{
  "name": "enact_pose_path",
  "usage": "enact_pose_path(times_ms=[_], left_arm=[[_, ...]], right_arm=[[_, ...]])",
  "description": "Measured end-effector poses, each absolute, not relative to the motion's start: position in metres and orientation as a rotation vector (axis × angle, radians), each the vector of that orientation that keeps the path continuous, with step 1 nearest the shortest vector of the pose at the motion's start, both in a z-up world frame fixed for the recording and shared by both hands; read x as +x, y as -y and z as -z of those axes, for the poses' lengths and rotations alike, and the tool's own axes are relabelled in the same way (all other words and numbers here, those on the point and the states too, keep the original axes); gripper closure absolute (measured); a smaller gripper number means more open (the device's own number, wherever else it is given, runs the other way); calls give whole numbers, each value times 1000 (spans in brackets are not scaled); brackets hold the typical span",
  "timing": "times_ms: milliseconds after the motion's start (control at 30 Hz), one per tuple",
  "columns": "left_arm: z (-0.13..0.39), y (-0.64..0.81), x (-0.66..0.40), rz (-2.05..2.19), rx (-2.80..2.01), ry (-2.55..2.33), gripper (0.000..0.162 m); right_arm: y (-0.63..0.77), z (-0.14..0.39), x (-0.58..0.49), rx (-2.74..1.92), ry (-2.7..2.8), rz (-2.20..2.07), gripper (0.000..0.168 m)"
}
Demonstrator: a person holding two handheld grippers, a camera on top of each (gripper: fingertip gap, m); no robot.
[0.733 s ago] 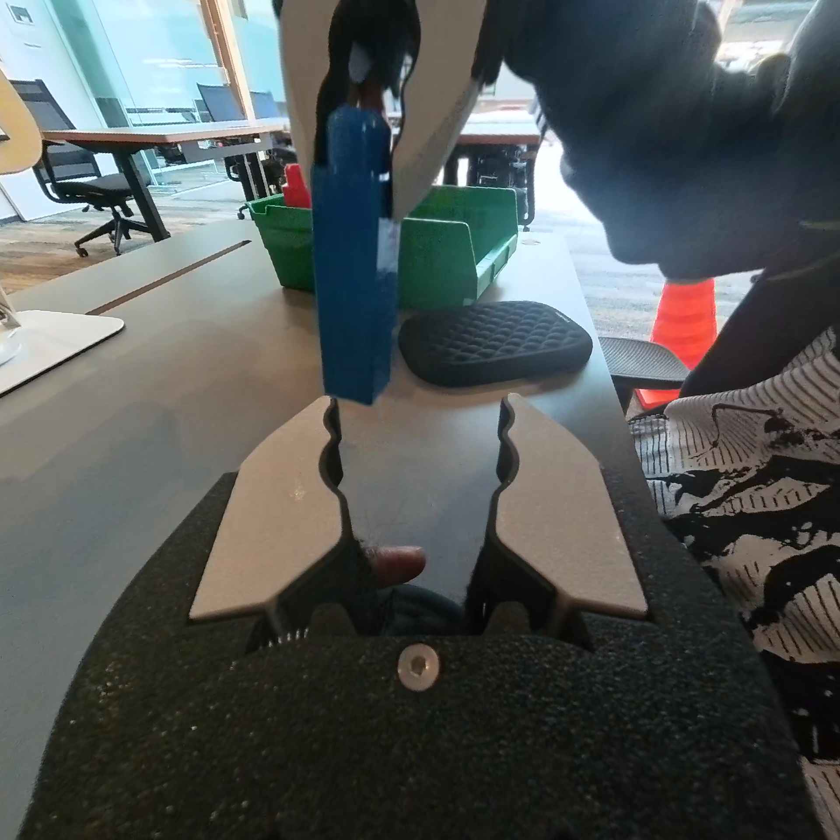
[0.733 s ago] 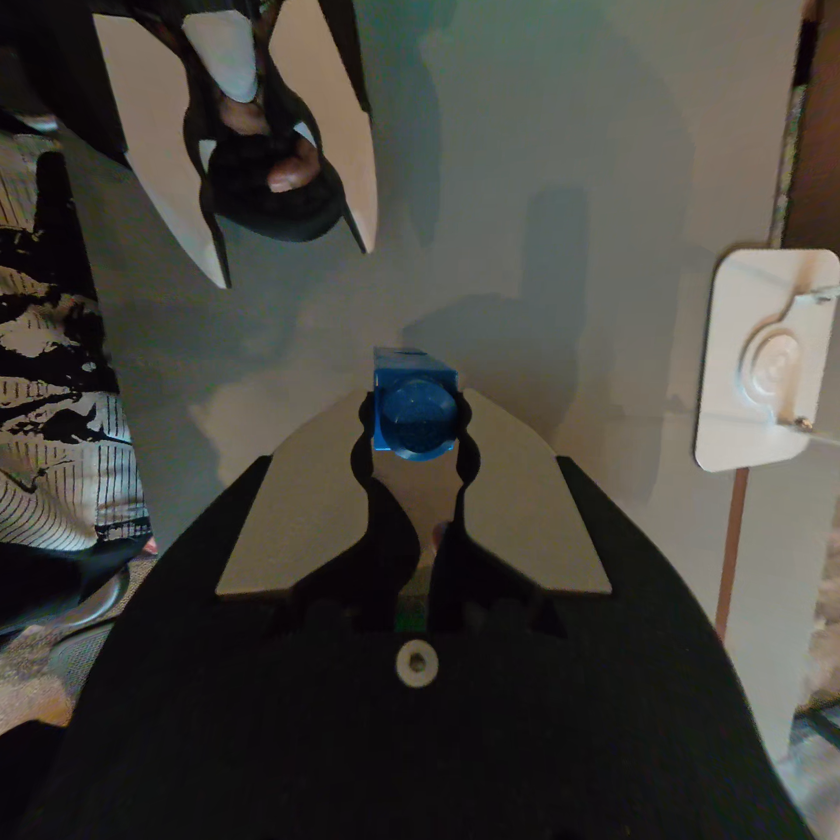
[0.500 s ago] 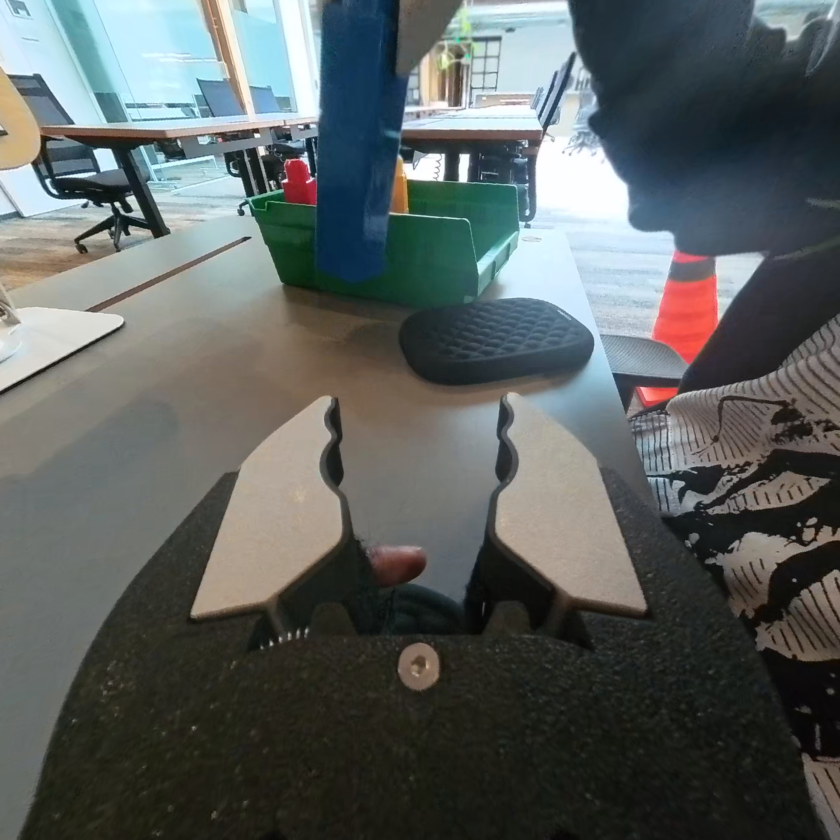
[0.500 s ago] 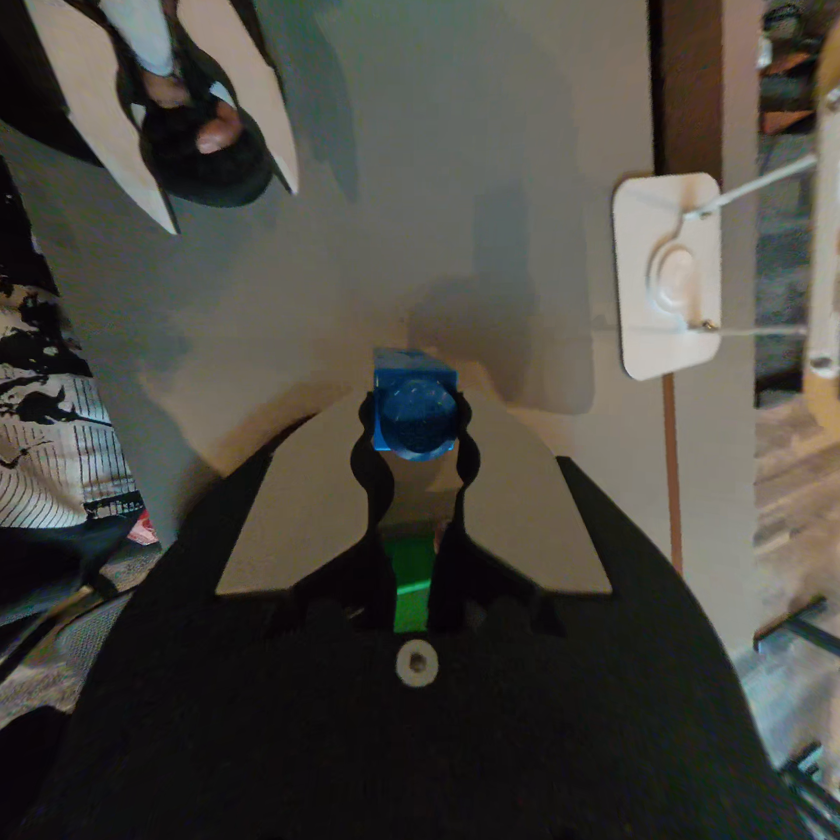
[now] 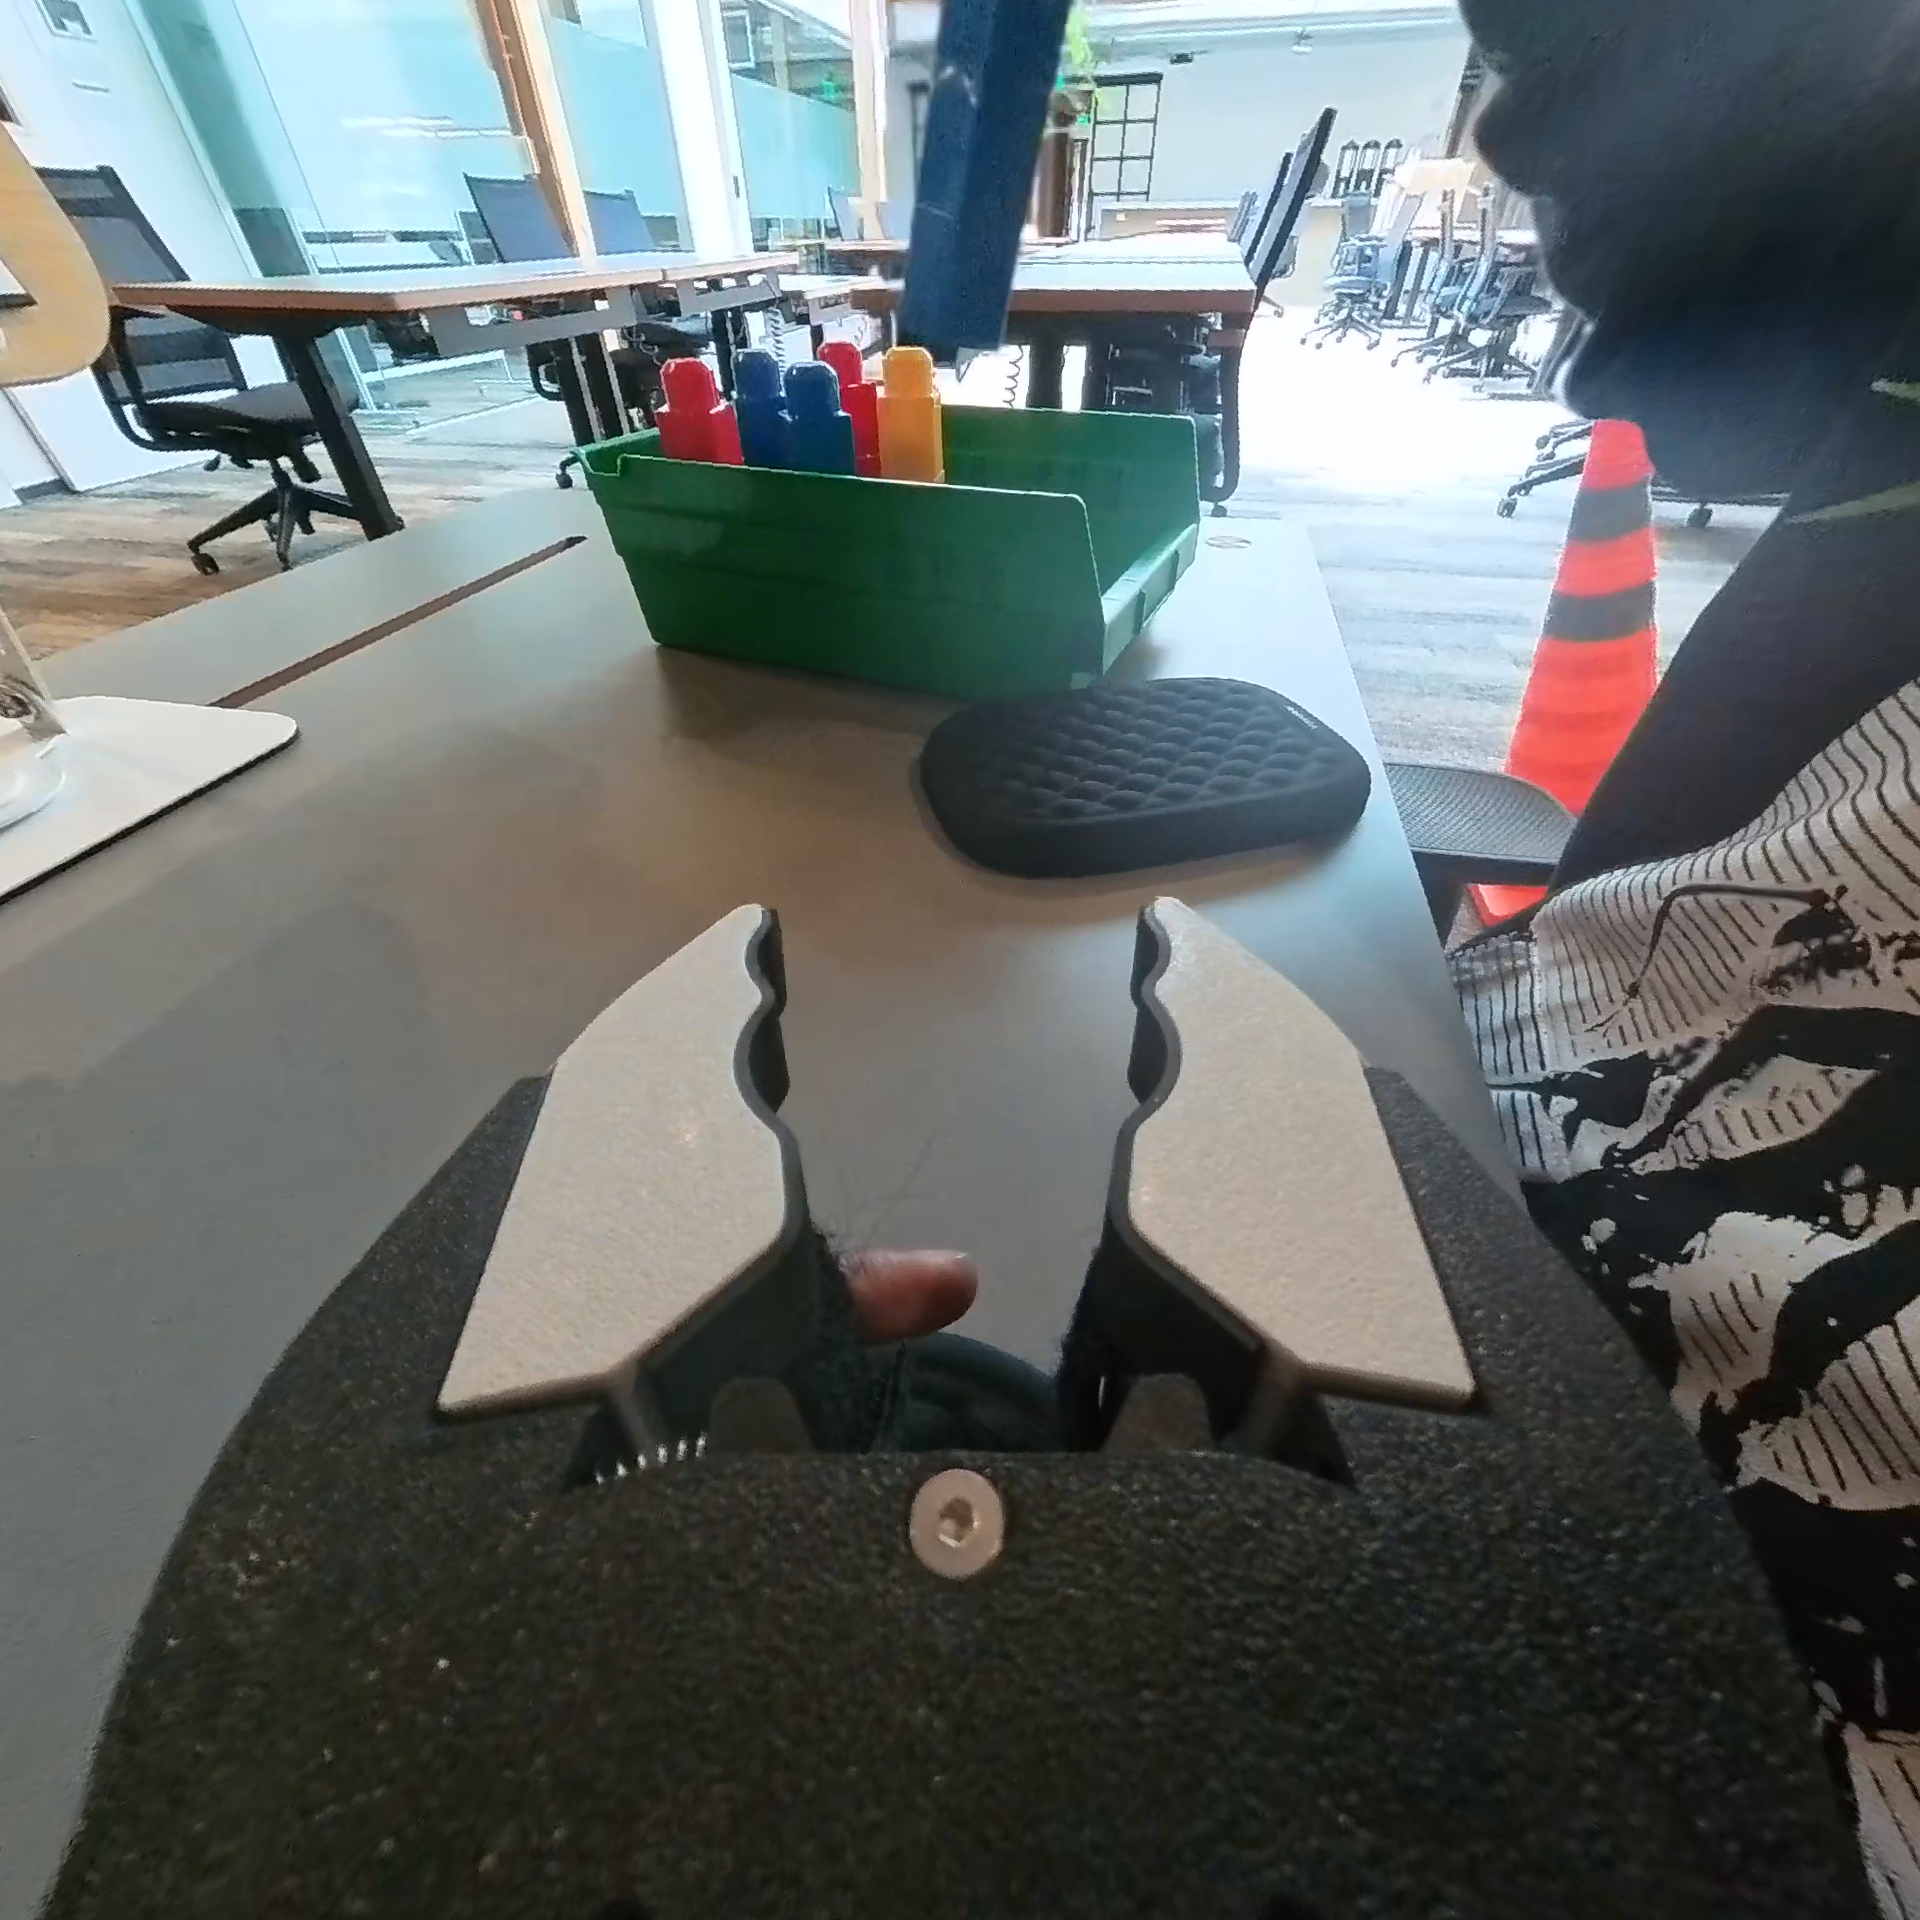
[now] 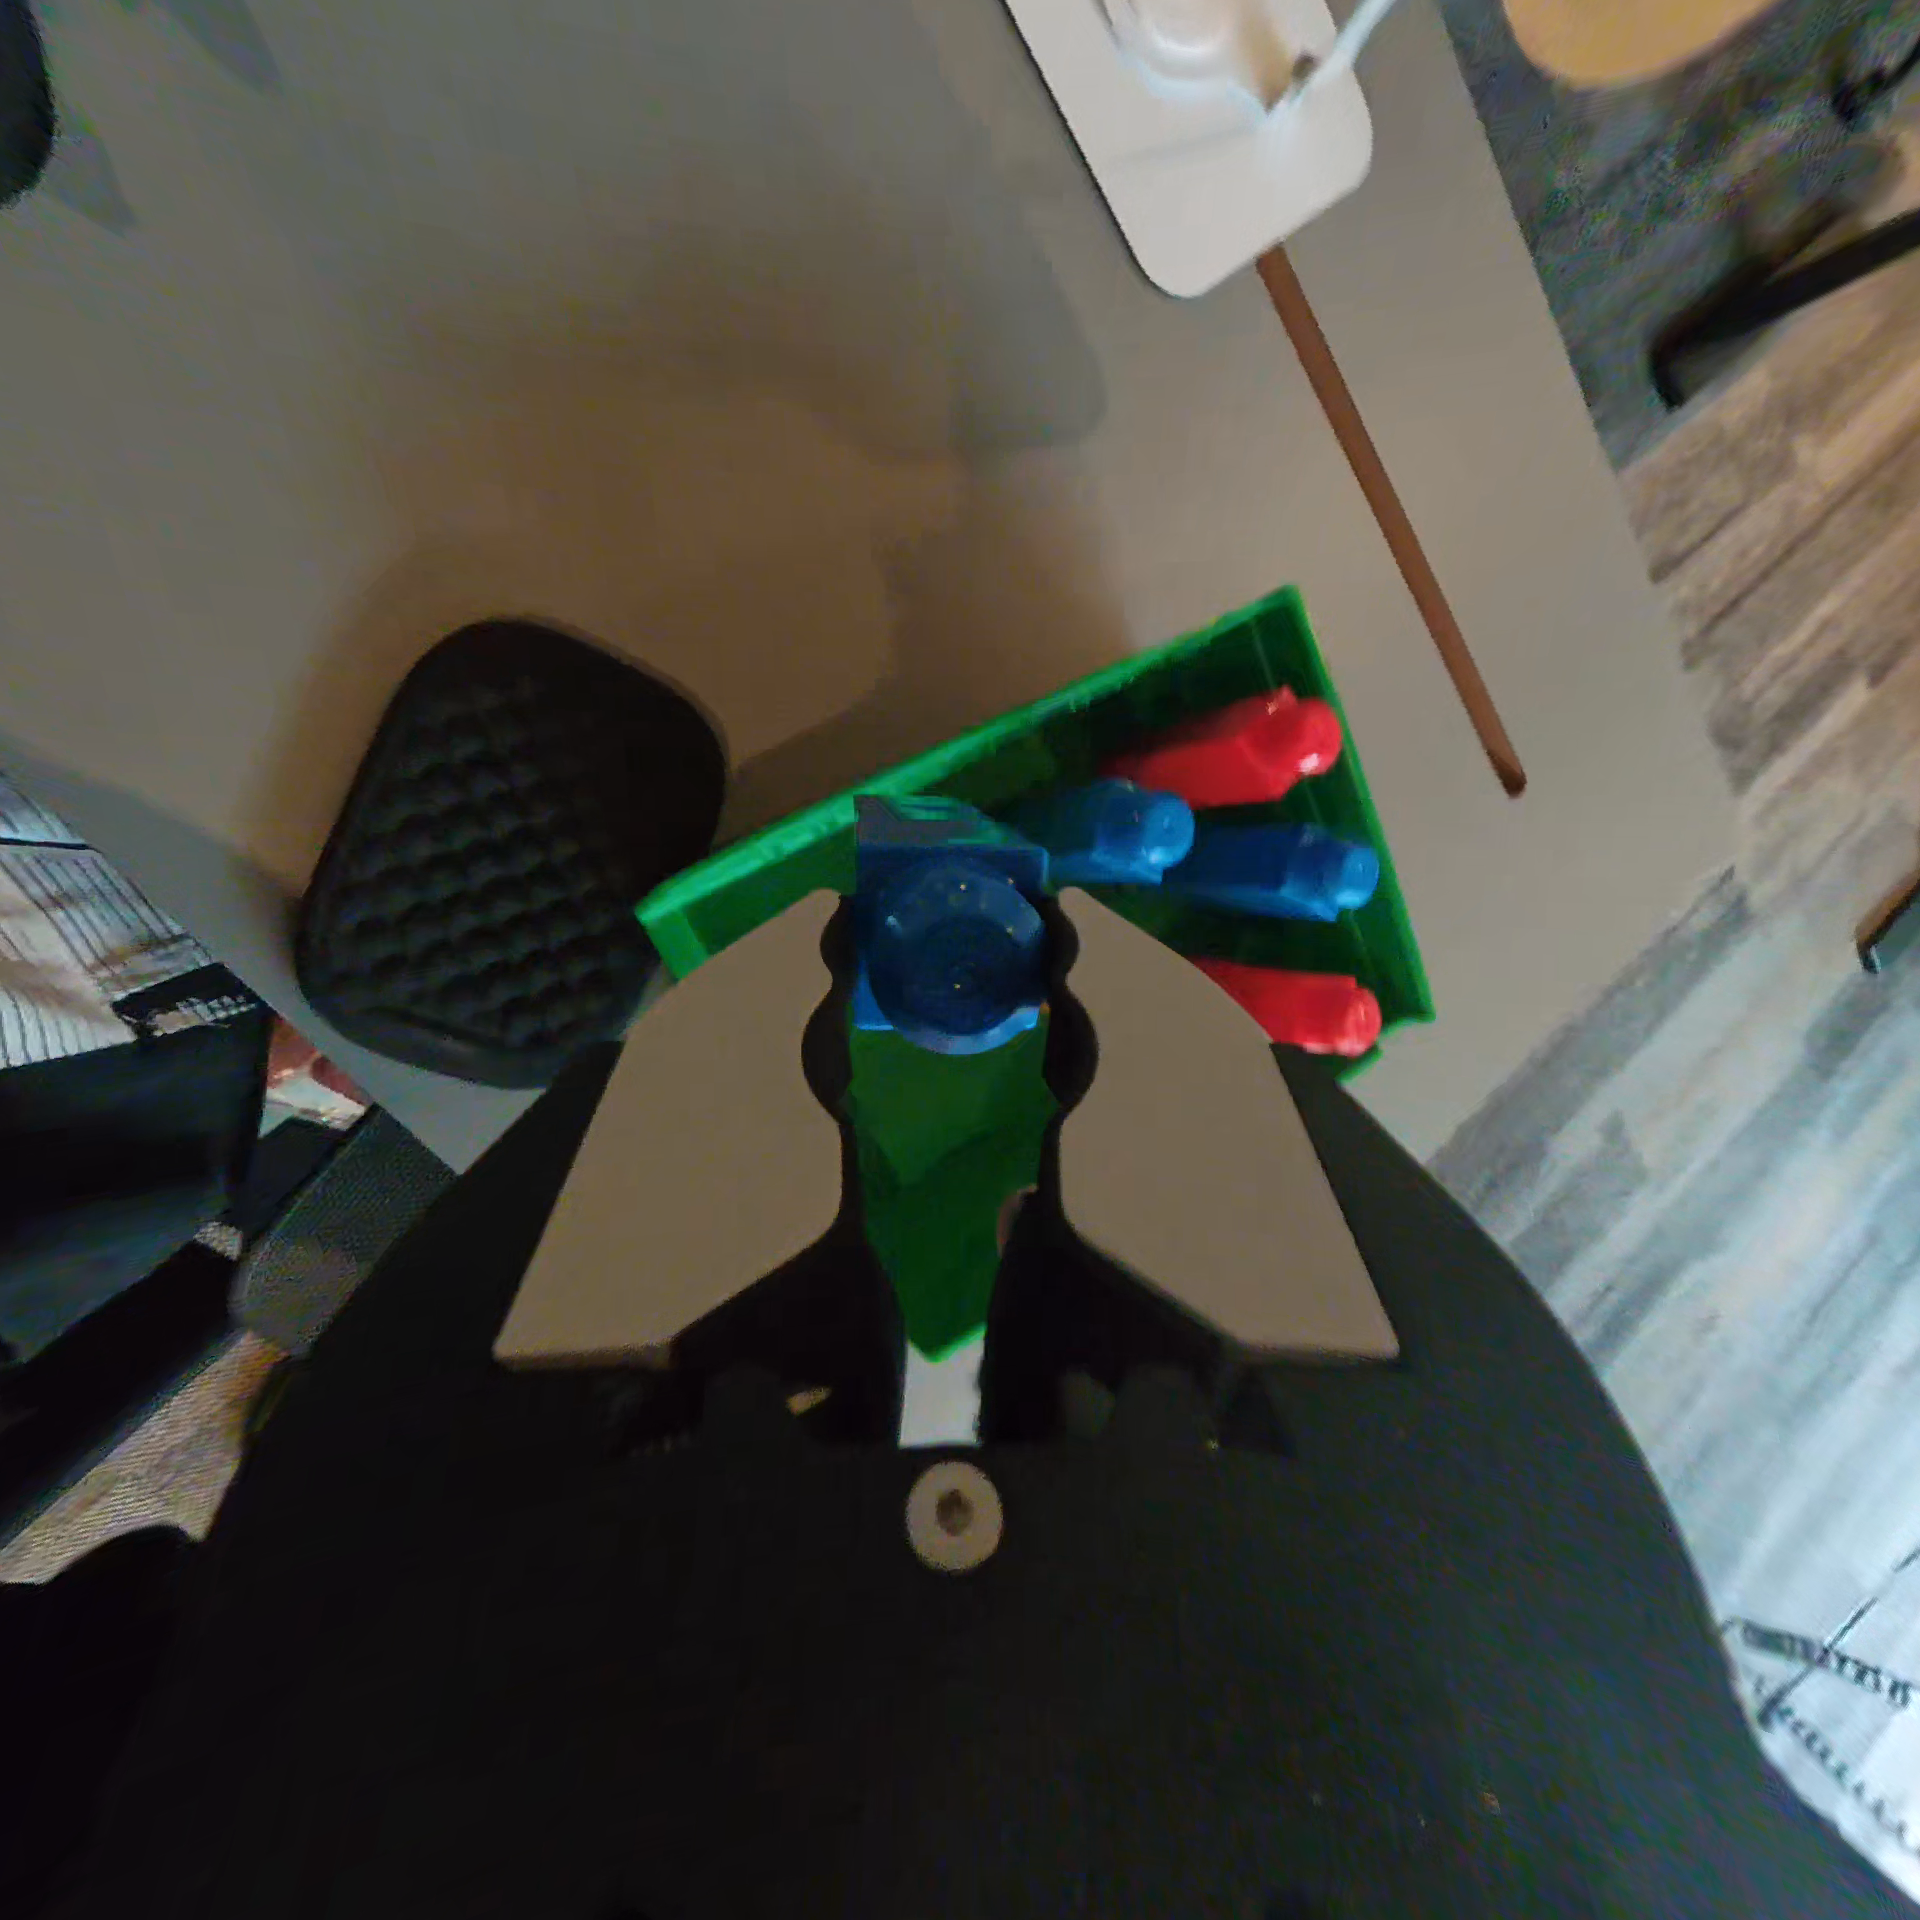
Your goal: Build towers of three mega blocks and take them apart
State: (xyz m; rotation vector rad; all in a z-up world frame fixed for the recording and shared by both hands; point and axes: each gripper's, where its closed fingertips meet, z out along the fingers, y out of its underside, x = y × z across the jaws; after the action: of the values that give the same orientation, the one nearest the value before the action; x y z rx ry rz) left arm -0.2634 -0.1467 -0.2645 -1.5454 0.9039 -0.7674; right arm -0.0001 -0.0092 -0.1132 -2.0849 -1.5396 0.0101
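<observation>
My right gripper (image 6: 948, 940) is shut on the top of a blue block tower (image 6: 948, 956) and holds it in the air above the green bin (image 6: 748, 883). The tower also shows at the top of the left wrist view (image 5: 977, 177), hanging above the bin (image 5: 883, 571). Red, blue and yellow block towers (image 5: 800, 416) stand upright in the bin; in the right wrist view they show as red and blue towers (image 6: 1226, 831). My left gripper (image 5: 956, 935) is open and empty, low over the dark table (image 5: 416, 883), well short of the bin.
A black padded rest (image 5: 1143, 774) lies on the table between my left gripper and the bin. A white stand base (image 5: 125, 758) sits at the left. An orange cone (image 5: 1590, 613) stands on the floor beyond the table's right edge. A person's patterned sleeve (image 5: 1714, 1091) is at right.
My right gripper has carried the blue tower up and away from the left gripper, to above the green bin. The left gripper has stayed open and in place.
</observation>
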Motion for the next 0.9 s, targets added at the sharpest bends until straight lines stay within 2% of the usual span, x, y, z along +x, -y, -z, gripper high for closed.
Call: enact_pose_path(times_ms=[33, 567, 900], left_arm=[[264, 146, -264, 769, -1546, -902, 98], [264, 144, -265, 778, -1554, -880, 98], [264, 144, -265, 786, -1560, -877, 98]], right_arm=[[8, 115, 10, -2110, 1518, 5, 135], [-37, 218, 108, -2463, 1343, 38, 135], [-79, 249, 121, -2500, 1246, 52, 134]])
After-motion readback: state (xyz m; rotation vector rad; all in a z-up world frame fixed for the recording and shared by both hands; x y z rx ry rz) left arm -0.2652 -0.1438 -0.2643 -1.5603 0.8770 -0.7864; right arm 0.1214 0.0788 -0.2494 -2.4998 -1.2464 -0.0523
